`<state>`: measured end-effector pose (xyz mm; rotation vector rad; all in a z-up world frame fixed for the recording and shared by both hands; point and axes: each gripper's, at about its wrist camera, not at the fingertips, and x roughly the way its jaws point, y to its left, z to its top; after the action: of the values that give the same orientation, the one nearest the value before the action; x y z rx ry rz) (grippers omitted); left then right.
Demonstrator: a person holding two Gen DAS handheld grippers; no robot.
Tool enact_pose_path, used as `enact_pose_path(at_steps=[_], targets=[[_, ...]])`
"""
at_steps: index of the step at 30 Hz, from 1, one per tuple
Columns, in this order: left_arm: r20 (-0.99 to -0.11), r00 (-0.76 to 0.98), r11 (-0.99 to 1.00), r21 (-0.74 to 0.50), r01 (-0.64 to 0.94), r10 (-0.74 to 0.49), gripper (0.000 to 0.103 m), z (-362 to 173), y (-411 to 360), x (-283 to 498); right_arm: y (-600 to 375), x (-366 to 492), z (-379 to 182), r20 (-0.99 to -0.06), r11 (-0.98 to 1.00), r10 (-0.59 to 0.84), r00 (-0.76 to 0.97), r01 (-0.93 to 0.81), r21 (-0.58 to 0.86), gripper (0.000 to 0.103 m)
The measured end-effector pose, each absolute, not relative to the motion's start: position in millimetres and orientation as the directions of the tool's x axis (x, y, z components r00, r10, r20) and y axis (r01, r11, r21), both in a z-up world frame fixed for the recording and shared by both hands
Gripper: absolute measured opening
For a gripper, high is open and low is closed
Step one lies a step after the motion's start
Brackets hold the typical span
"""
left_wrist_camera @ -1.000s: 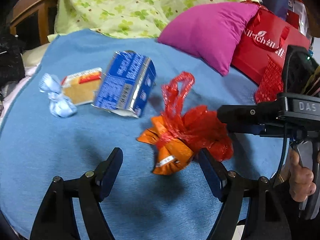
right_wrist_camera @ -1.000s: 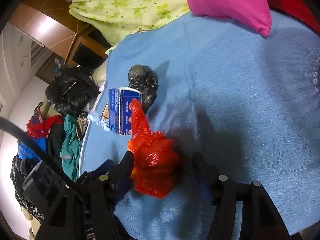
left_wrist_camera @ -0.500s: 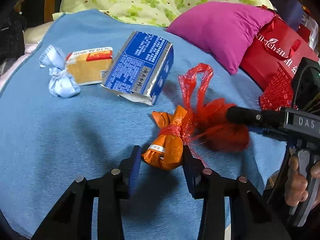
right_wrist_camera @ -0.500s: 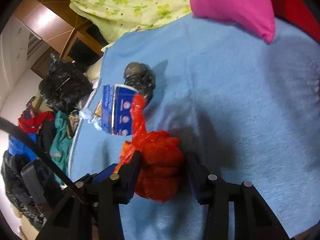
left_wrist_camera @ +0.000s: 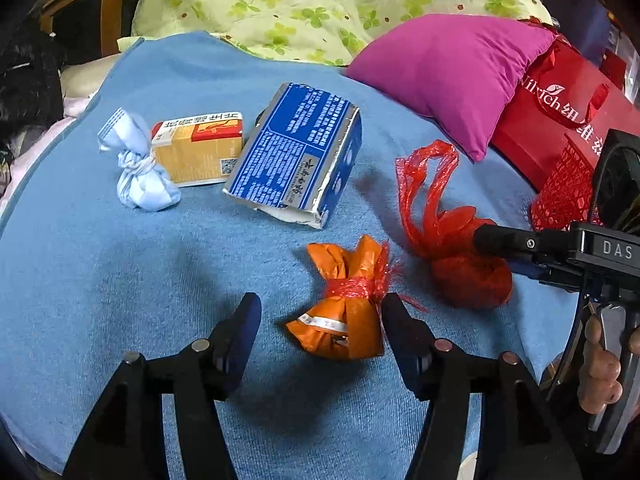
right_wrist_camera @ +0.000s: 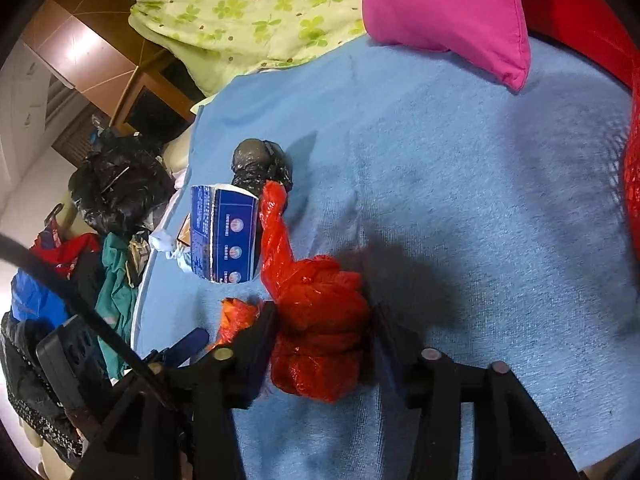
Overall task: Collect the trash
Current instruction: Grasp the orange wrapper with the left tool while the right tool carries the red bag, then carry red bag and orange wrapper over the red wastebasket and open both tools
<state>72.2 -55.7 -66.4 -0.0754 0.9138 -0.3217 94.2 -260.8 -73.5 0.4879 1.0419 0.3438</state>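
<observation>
We note two bundles on the blue blanket (left_wrist_camera: 120, 280), one to each tool. The left gripper (left_wrist_camera: 320, 312) stands over the orange bundle (left_wrist_camera: 340, 308), jaws opening; the bundle sits between them, hard against the right-hand finger and clear of the other, so nothing is gripped. Its long axis runs away from the tool toward the blue box (left_wrist_camera: 296, 152), tied waist nearest the fingertips — a straight close would catch it across the narrow way. The right gripper (right_wrist_camera: 324, 320) straddles the red bag (right_wrist_camera: 320, 332), jaws also opening; the pads sit close on both sides, but we cannot tell whether they press. The bag's twisted tail points ahead of the tool toward the black bag (right_wrist_camera: 260, 160). Each hand is nearer its own bundle. Farther off lie a yellow box (left_wrist_camera: 200, 152) and a pale blue knot (left_wrist_camera: 140, 176), untouched. Hidden: the underside of both bundles, the far pad behind the red bag, and any bin — no receptacle is clearly in view.
</observation>
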Motion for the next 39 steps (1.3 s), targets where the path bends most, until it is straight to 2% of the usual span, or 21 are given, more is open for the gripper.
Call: enact_pose_path(at_steps=[2,4,5,6,11,20,29,39], targets=[[-0.768,0.563,0.95,-0.201,0.241,-0.306,0.063,-68,-57,75,-259,94,-75,-0.739,0.847,0.487,0.466,-0.046,0.529,0.06],[-0.769,0.558,0.947,-0.205,0.246,-0.311,0.055,-69,-62,76,-258,92,-73,-0.736,0.854,0.479,0.477,-0.059,0.517,0.059],[-0.77,0.553,0.944,-0.207,0.255,-0.318,0.046,-70,-63,76,-257,91,-71,-0.733,0.858,0.474,0.488,-0.066,0.51,0.054],[-0.77,0.554,0.944,-0.202,0.262,-0.318,0.044,-70,-65,76,-257,90,-69,-0.73,0.862,0.467,0.499,-0.074,0.501,0.047],[-0.752,0.583,0.944,-0.163,0.288,-0.308,0.035,-65,-72,70,-260,86,-58,-0.71,0.872,0.451,0.541,-0.096,0.481,0.047],[-0.697,0.643,0.941,-0.153,0.301,-0.319,0.034,-45,-72,60,-277,67,-21,-0.611,0.88,0.418,0.673,-0.134,0.455,0.047],[-0.637,0.712,0.95,-0.12,0.288,-0.296,0.034,-16,-84,54,-299,34,25,-0.446,0.893,0.381,0.81,-0.196,0.406,0.047],[-0.579,0.779,0.957,-0.004,0.291,-0.24,0.034,32,-124,51,-342,-1,56,-0.305,0.898,0.31,0.9,-0.172,0.406,0.047]])
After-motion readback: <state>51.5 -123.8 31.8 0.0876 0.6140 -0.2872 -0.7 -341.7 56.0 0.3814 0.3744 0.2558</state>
